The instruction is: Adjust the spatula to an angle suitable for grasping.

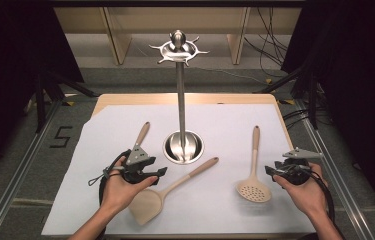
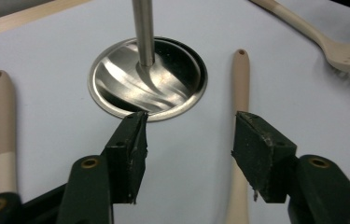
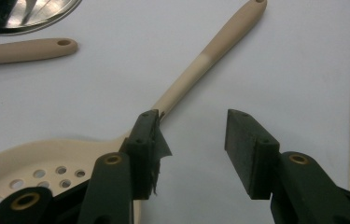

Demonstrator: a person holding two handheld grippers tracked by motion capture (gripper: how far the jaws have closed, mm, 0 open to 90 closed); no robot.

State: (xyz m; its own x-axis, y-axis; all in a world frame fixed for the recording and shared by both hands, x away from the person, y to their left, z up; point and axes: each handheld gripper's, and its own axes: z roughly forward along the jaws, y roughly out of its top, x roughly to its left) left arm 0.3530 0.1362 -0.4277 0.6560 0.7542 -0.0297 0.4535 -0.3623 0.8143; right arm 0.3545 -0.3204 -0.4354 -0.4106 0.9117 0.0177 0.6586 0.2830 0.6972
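On the white-papered table [image 1: 100,150], both the left gripper [image 1: 162,171] and right gripper [image 1: 268,171] hover with jaws apart, empty, beside the spatula [image 1: 167,192] and skimmer [image 1: 253,175].

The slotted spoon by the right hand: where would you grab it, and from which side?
Probably the straight handle of the slotted spoon, from above, jaws across it. It lies flat on the white sheet, and the round bowl is too wide. The right gripper, open, sits beside it.
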